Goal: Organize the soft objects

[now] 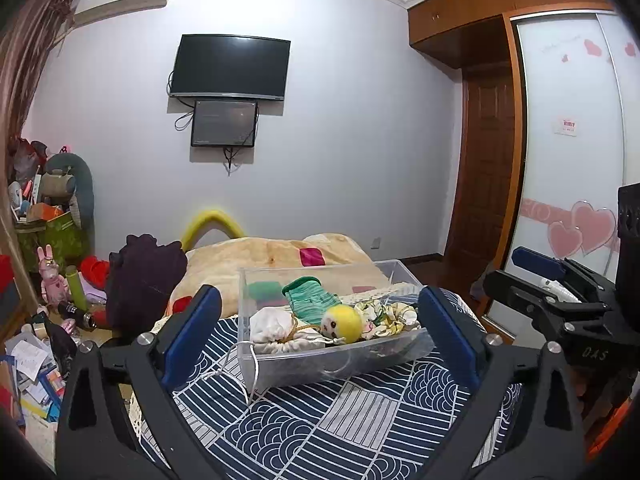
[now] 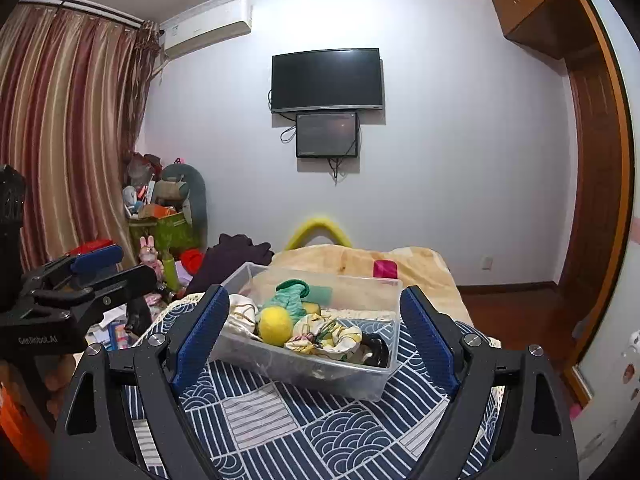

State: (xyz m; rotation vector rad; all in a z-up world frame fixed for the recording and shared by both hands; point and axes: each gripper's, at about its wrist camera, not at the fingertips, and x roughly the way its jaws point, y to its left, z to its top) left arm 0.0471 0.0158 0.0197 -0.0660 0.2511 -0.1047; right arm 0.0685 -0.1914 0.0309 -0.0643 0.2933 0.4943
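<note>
a: where are the soft things?

b: all in the clear bin [image 1: 280,372] on the bed, on the blue-and-white patterned quilt [image 1: 360,432]. a green sock [image 1: 314,300] lies toward the back, a yellow ball [image 1: 342,322] with a small face touches its lower end, a white pouch [image 1: 276,330] tied with cord lies left of the ball, and a floral scrunchie [image 1: 386,314] lies right of it.

a: anything else in there?

b: from the right wrist view a black item [image 2: 376,350] sits at the bin's near right corner, beside the scrunchie [image 2: 326,334]. i cannot tell what it is. a green pad [image 1: 262,290] shows at the back left.

a: the left hand-held gripper?

b: the left hand-held gripper [image 1: 320,336] is released, its blue pads spread wide, one on each side of the bin in its own view, touching nothing. it hangs just short of the bin's near wall.

a: and the right?

b: the right hand-held gripper [image 2: 316,336] is released too, pads wide apart, framing the bin [image 2: 304,376] and grasping nothing. each one shows at the edge of the other's view, side by side.

a: behind the bin?

b: a tan blanket [image 1: 260,256] covers the far end of the bed, and a dark cloth [image 1: 144,280] is heaped at its left edge.
</note>
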